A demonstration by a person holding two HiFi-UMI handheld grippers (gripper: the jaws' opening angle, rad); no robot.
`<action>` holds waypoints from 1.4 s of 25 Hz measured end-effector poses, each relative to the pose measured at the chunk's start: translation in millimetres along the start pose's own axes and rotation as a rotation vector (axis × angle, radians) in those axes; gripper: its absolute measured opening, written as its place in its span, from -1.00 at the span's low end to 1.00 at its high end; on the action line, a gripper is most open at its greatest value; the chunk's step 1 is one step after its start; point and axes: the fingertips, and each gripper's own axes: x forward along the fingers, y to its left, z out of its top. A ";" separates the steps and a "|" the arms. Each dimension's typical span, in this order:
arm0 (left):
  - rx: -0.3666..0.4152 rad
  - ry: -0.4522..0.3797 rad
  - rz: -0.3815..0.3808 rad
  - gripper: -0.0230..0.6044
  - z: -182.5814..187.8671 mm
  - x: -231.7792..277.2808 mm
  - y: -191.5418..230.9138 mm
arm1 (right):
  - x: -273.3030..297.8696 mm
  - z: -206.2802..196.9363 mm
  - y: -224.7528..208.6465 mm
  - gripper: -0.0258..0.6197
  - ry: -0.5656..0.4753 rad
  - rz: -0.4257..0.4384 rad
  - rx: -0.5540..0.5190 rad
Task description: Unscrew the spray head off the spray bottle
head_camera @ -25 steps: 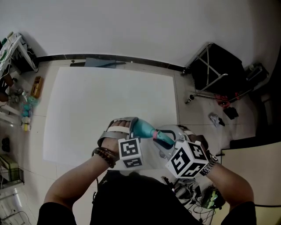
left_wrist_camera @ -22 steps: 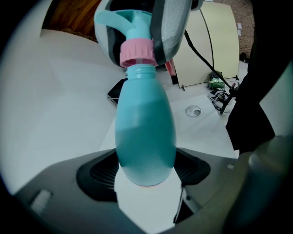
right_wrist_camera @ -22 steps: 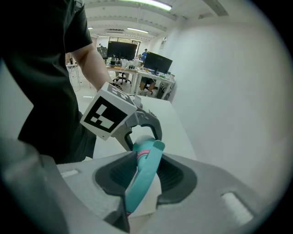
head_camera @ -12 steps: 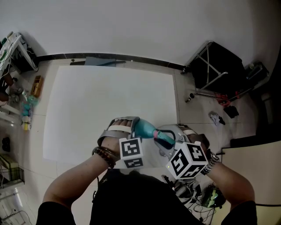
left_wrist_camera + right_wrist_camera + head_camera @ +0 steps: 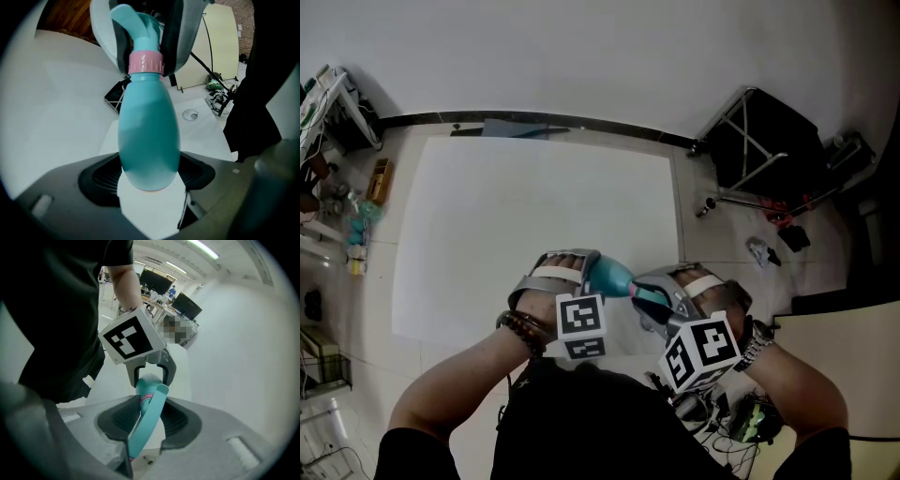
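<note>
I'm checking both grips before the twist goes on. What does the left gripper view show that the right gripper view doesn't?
Only the left gripper view shows the spray bottle's teal body at full length, and a floor drain beyond it. Only the right gripper view shows the left marker cube, the person's forearm and distant monitors. Both show the pink collar, the left gripper clamped on the bottle and the right gripper clamped on the spray head.
</note>
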 end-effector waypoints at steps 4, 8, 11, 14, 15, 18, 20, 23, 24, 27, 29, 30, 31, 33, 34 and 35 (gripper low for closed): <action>0.010 0.001 -0.012 0.34 0.8 0.0 -3.7 | -0.3 0.1 4.8 -0.54 0.027 -0.030 -0.133; 0.029 -0.001 -0.026 0.34 -0.6 -0.7 -7.2 | 0.6 0.9 11.3 -0.54 0.043 -0.055 -0.271; 0.049 -0.010 -0.034 0.34 0.6 -2.1 -9.8 | -0.9 0.9 16.7 -0.54 0.037 -0.058 -0.335; 0.091 -0.025 -0.029 0.34 1.7 -2.9 -10.9 | -2.5 2.1 22.0 -0.54 0.021 -0.052 -0.381; 0.104 -0.032 -0.024 0.34 2.0 -3.1 -11.3 | -3.0 2.6 23.6 -0.54 0.014 -0.051 -0.388; 0.117 -0.055 -0.005 0.34 3.9 -4.3 -11.3 | -4.5 4.2 25.2 -0.54 -0.003 -0.056 -0.375; 0.108 -0.061 0.012 0.33 4.0 -4.7 -8.8 | -4.6 4.8 22.5 -0.54 -0.013 -0.058 -0.327; 0.083 -0.058 0.038 0.33 3.8 -4.8 -2.7 | -4.4 4.4 14.6 -0.54 -0.029 -0.054 -0.204; 0.076 -0.056 0.046 0.33 3.9 -4.9 -0.8 | -4.5 4.0 12.1 -0.54 -0.033 -0.052 -0.160; 0.055 -0.045 0.068 0.33 4.3 -4.3 3.1 | -3.8 2.0 6.6 -0.54 -0.041 -0.047 -0.024; 0.042 -0.036 0.079 0.33 3.8 -3.6 4.6 | -1.9 -0.5 3.9 -0.54 -0.049 -0.044 0.078; 0.036 -0.032 0.085 0.33 3.4 -3.4 5.2 | -0.9 -1.8 2.6 -0.54 -0.054 -0.040 0.134; 0.032 -0.029 0.092 0.33 3.0 -3.2 6.0 | 0.1 -3.4 1.4 -0.54 -0.059 -0.036 0.192; 0.027 -0.022 0.107 0.33 2.3 -2.7 8.5 | 1.8 -6.5 -1.6 -0.54 -0.070 -0.026 0.308; 0.027 -0.018 0.116 0.33 1.8 -2.5 10.0 | 2.4 -7.7 -3.4 -0.54 -0.075 -0.020 0.365; 0.029 -0.013 0.125 0.33 1.4 -2.3 11.5 | 2.7 -8.7 -5.2 -0.54 -0.081 -0.013 0.424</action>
